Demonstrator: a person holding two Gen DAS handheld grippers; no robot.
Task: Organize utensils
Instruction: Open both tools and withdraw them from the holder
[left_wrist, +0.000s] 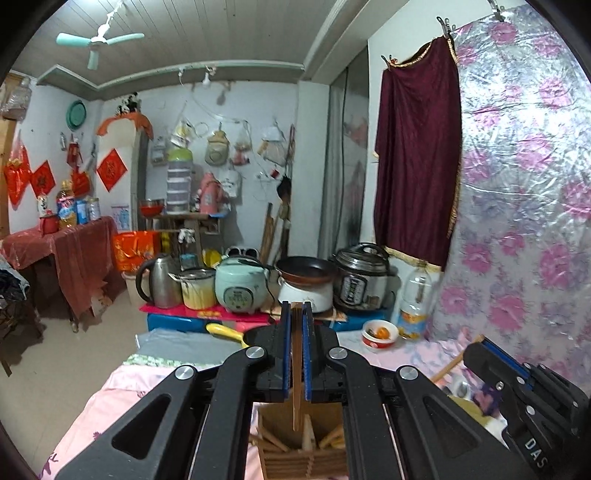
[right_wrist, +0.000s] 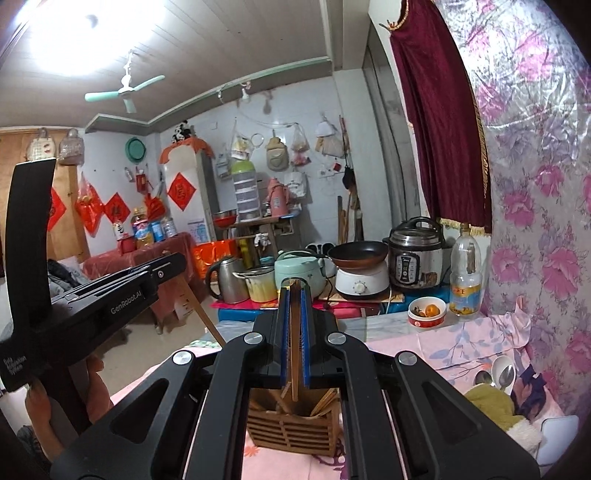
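Observation:
A slatted wooden utensil holder (left_wrist: 303, 458) (right_wrist: 291, 424) stands on the pink floral tablecloth with several wooden chopsticks in it. My left gripper (left_wrist: 296, 308) is shut on a wooden chopstick (left_wrist: 296, 369) that hangs down over the holder's mouth. My right gripper (right_wrist: 294, 290) is likewise shut on a chopstick (right_wrist: 294, 354) above the same holder. Each gripper shows in the other's view: the right gripper (left_wrist: 476, 345) low on the right with its stick (left_wrist: 452, 365), the left gripper (right_wrist: 173, 260) on the left with its stick (right_wrist: 201, 314).
Two metal spoons (right_wrist: 502, 373) and a yellow-green cloth (right_wrist: 491, 402) lie at the table's right. Behind stand a fruit bowl (right_wrist: 426, 312), an oil bottle (right_wrist: 466, 273), a pressure cooker (right_wrist: 417, 254), a frying pan (right_wrist: 358, 253), a rice cooker (right_wrist: 295, 269) and a kettle (right_wrist: 227, 277). A hand (right_wrist: 94, 384) holds the left gripper.

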